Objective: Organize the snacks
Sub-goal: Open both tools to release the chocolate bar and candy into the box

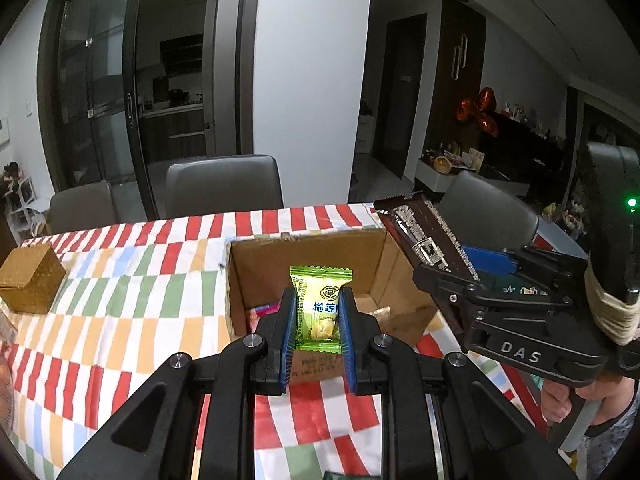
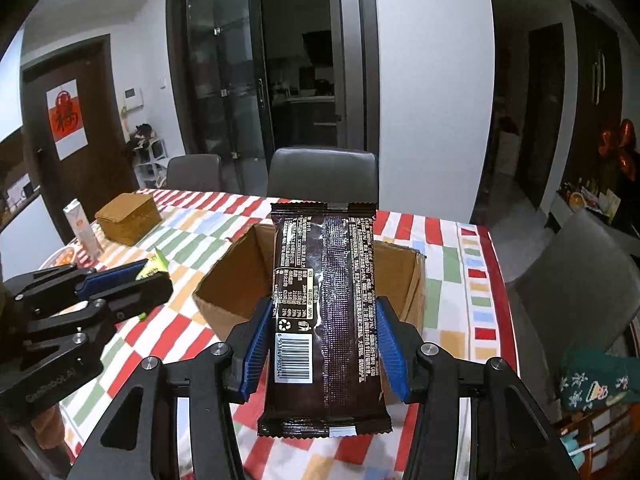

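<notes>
My left gripper [image 1: 318, 308] is shut on a small green snack packet [image 1: 320, 300], held upright above the near wall of an open cardboard box [image 1: 308, 258]. My right gripper [image 2: 324, 340] is shut on a long dark brown snack bar [image 2: 324, 320], its printed back and barcode facing the camera, held in front of the same cardboard box [image 2: 400, 272]. In the left wrist view the right gripper [image 1: 456, 268] and its brown bar [image 1: 420, 232] hang over the box's right side. In the right wrist view the left gripper [image 2: 148, 278] with the green packet [image 2: 154, 264] is left of the box. A few wrapped snacks [image 1: 260, 314] lie inside the box.
The table wears a checked cloth [image 1: 120, 300] in red, green, orange and white. A cork-coloured box [image 2: 128, 218] and a white carton [image 2: 82, 228] stand at the far left. Grey chairs [image 1: 224, 184] line the far edge and right side. A hand [image 1: 560, 400] grips the right tool.
</notes>
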Motion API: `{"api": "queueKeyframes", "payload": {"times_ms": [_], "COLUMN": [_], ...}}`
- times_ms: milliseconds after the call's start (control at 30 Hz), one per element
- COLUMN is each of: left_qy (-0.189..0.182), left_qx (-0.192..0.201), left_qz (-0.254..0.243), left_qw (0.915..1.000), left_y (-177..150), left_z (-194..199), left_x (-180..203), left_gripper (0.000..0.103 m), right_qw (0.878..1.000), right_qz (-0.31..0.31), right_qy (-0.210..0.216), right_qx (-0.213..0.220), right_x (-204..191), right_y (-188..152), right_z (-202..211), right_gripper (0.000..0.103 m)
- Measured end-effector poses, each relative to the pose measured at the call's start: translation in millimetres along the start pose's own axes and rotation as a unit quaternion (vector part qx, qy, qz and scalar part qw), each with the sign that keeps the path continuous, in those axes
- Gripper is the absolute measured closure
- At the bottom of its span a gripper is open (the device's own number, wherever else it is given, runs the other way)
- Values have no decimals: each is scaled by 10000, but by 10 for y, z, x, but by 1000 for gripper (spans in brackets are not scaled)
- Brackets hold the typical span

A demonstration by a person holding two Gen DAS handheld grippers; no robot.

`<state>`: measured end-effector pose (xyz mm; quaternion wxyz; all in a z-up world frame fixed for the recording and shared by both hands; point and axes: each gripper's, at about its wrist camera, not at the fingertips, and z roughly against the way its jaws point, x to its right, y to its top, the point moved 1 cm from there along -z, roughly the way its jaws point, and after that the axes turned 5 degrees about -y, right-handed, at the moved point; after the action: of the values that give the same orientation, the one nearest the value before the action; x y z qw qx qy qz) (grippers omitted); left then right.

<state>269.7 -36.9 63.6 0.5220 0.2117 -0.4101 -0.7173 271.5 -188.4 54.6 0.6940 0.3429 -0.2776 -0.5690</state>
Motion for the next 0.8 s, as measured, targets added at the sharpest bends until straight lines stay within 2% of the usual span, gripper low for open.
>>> {"api": "queueKeyframes", "payload": {"times_ms": [433, 600, 633, 667, 700, 733, 800], "left_qy": [42, 213, 322, 397, 427, 432, 519], "left_qx": [-360, -453, -472, -493, -478, -423, -407], "left_qz": [155, 168, 171, 183, 204, 215, 126], "left_qw": [9992, 9986, 9982, 9978, 9977, 9979, 9977], "left_y": [228, 278, 289, 290, 288, 273, 240], "left_z": [-612, -794, -826, -834, -825, -800, -758], "left_x": [-253, -300, -308, -320, -326, -326, -304], "left_gripper": [82, 81, 75, 63, 59, 55, 54], "right_qw": [9990, 9983, 9982, 9982, 9981, 9978, 9978], "right_qz": [-166, -223, -222, -229, -240, -252, -242], "right_qy": [-18, -56, -80, -106, -155, -248, -392], "right_qx": [-405, -536, -553, -544, -546, -555, -473], "right_x": [122, 149, 152, 152, 168, 178, 198], "right_y": [225, 240, 243, 252, 263, 263, 252], "right_z": [-573, -780, -815, -833, -854, -857, -809], "right_gripper": [52, 52, 52, 49, 45, 35, 32]}}
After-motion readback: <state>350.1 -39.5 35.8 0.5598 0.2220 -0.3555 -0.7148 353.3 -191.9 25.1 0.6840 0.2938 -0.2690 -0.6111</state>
